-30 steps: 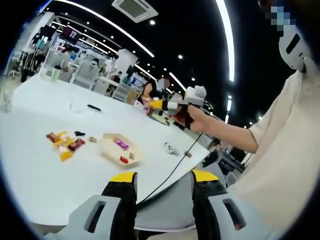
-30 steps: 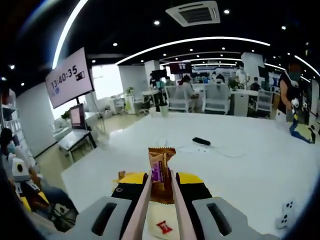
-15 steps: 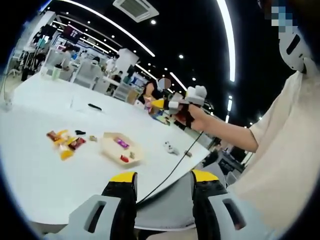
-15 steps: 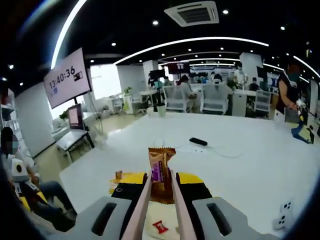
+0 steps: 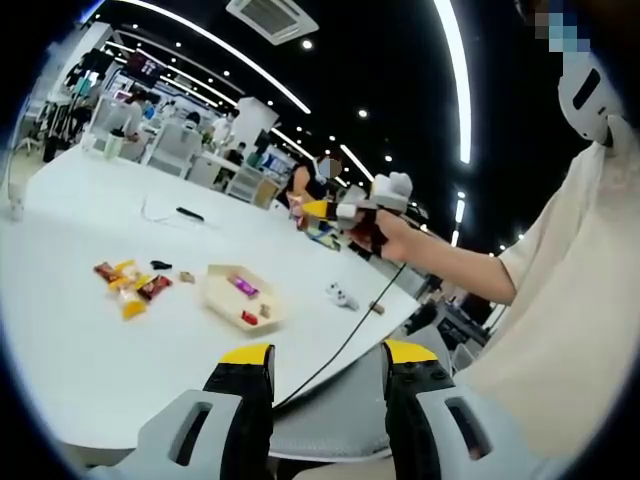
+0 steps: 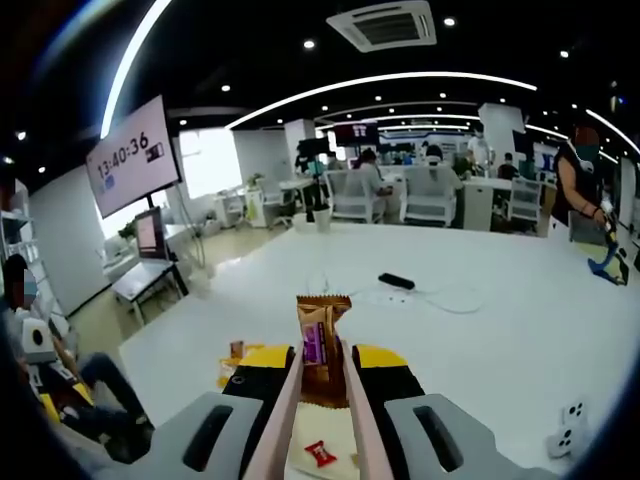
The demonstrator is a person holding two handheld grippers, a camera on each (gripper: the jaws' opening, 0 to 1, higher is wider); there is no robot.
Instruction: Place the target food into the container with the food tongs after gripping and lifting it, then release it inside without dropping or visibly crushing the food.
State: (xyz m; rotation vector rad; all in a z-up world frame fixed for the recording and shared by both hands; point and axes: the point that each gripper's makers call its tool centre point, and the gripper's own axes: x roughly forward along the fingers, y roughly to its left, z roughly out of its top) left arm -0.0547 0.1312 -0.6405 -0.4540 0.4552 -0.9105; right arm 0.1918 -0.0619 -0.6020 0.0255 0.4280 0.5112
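Observation:
In the right gripper view my right gripper [image 6: 322,362] is shut on pale pink food tongs [image 6: 285,410]. The tongs pinch a brown snack packet [image 6: 322,340], held upright in the air. Just below it lies the cream container [image 6: 322,430] with a red-wrapped piece [image 6: 320,453] inside. In the left gripper view the left gripper [image 5: 328,355] stands open, holding nothing, near the table's edge. From there the container [image 5: 238,298] sits mid-table with a few pieces in it, and the right gripper [image 5: 345,210] hangs high above the table in a person's hand.
Loose wrapped snacks [image 5: 130,285] lie left of the container. A small white object [image 5: 342,296] and a cable [image 5: 340,345] sit to its right. A black device [image 6: 397,282] lies further off on the white table [image 6: 480,330]. Desks, chairs and people fill the background.

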